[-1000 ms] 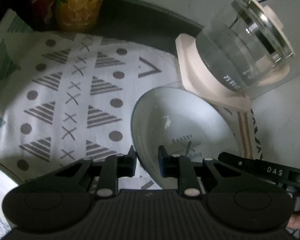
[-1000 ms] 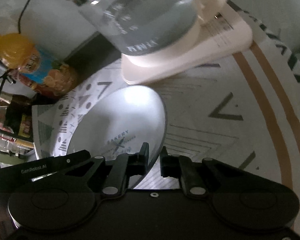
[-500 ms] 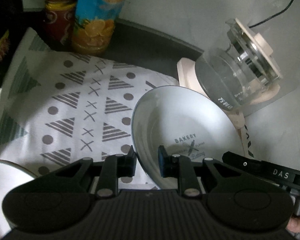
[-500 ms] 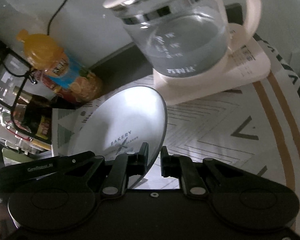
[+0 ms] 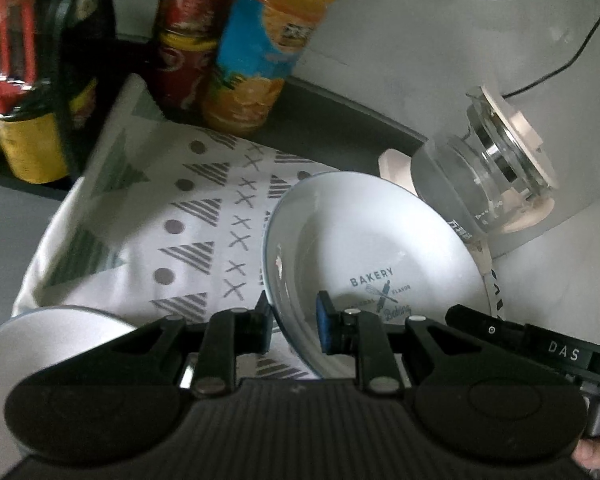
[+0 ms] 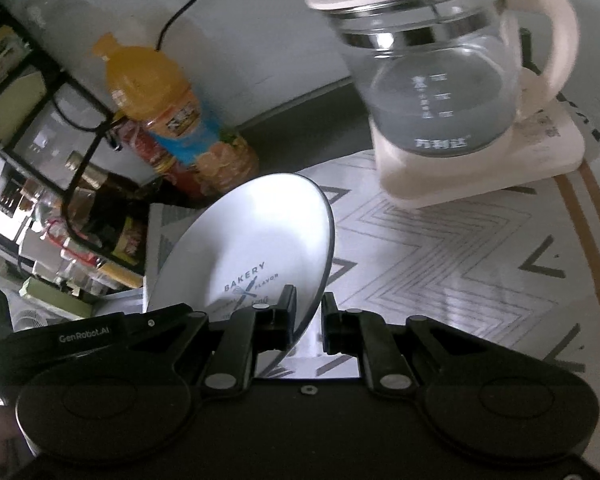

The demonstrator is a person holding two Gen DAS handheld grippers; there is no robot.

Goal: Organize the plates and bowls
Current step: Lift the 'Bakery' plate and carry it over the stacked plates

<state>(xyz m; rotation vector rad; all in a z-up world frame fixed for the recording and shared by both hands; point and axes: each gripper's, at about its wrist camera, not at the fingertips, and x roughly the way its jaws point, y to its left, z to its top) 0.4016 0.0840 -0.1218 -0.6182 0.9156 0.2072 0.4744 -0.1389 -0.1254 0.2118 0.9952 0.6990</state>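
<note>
A white plate [image 5: 364, 248] printed "BAKERY" is held up above the patterned cloth, gripped from both sides. My left gripper [image 5: 294, 318] is shut on its left rim. My right gripper [image 6: 308, 314] is shut on its right rim; the plate [image 6: 260, 236] stands tilted to the left in the right wrist view. Each gripper's body shows in the other view, at the lower right [image 5: 540, 348] and lower left [image 6: 84, 336]. A second white dish [image 5: 48, 336] lies at the lower left, partly hidden behind my left gripper.
A glass kettle [image 6: 440, 80] on a cream base stands at the back right. An orange juice bottle [image 5: 268, 48], a red can [image 5: 188, 36] and a dark bottle [image 6: 104, 208] stand at the back left by a wire rack. The patterned cloth [image 5: 172, 216] covers the table.
Both grippers have lifted the plate higher and drawn back from the kettle. More of the bottles and the second dish have come into view.
</note>
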